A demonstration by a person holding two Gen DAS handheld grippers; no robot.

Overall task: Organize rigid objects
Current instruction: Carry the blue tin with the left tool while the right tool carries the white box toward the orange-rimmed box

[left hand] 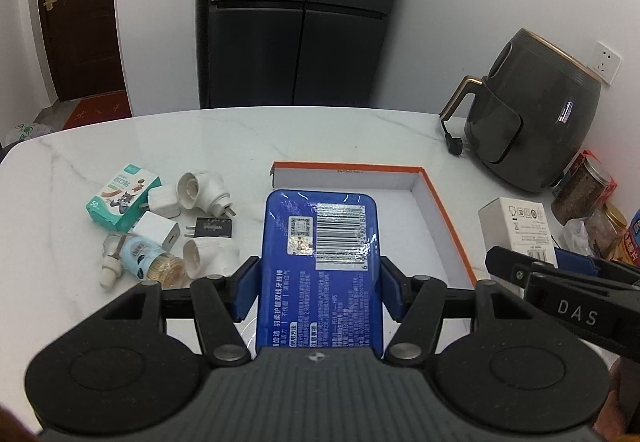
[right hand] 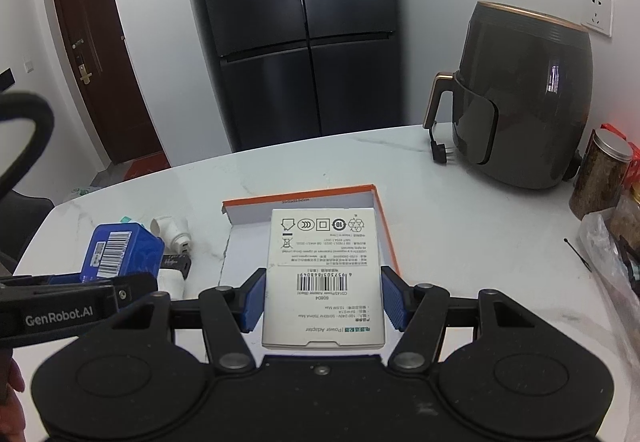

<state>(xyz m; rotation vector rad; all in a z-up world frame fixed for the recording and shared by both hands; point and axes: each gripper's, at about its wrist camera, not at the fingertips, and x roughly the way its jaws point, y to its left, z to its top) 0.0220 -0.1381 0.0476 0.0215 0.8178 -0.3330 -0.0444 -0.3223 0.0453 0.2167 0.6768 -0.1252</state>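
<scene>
My left gripper (left hand: 318, 292) is shut on a blue box with a barcode label (left hand: 320, 266) and holds it over the near left part of an open orange-edged white tray (left hand: 444, 226). My right gripper (right hand: 324, 296) is shut on a white power adapter box (right hand: 324, 278) and holds it over the same tray (right hand: 386, 230). In the right wrist view the blue box (right hand: 120, 254) and left gripper show at the left. In the left wrist view the white box (left hand: 516, 226) shows at the right.
Left of the tray lie a teal box (left hand: 122, 200), white plugs and chargers (left hand: 192, 194), a black adapter (left hand: 212, 228) and a small bottle (left hand: 140, 254). A dark air fryer (left hand: 528, 122) stands at the back right. Jars (right hand: 600, 174) and a plastic bag (right hand: 616, 266) crowd the right edge.
</scene>
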